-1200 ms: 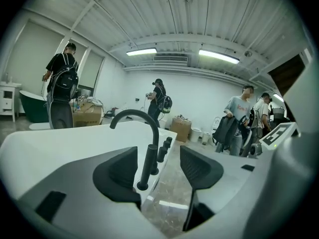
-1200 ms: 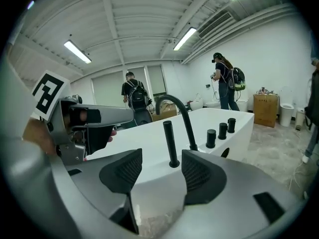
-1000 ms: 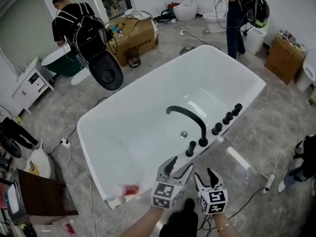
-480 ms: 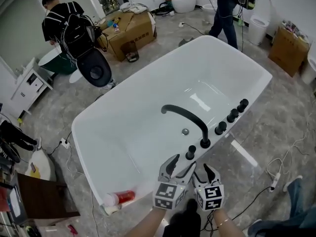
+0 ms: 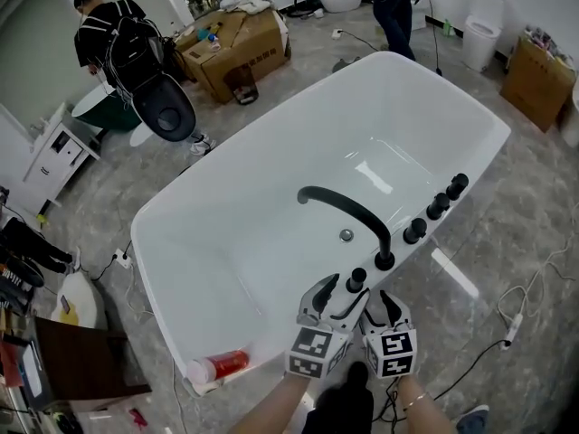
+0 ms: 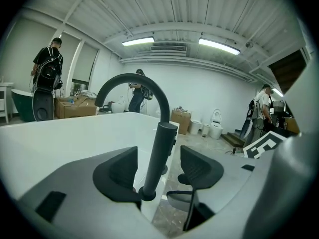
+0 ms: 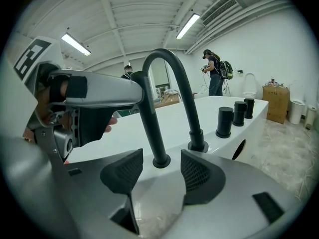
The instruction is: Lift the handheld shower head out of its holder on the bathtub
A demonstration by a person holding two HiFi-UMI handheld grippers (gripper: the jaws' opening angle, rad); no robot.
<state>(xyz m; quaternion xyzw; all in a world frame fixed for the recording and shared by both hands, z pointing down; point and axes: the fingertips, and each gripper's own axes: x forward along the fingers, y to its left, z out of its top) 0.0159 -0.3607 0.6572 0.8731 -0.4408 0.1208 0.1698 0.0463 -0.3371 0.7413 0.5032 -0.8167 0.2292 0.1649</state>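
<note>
Standing in its holder [image 6: 147,194], the shower head [image 6: 160,148] is flanked by the released left gripper [image 6: 158,169] — right gripper [image 7: 162,172] also released.

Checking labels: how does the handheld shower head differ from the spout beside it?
The handheld shower head is a straight rod; the spout arches over the bathtub. The shower head stands between the left gripper's open jaws; the spout stands beyond. Both are black, rim-mounted.
</note>
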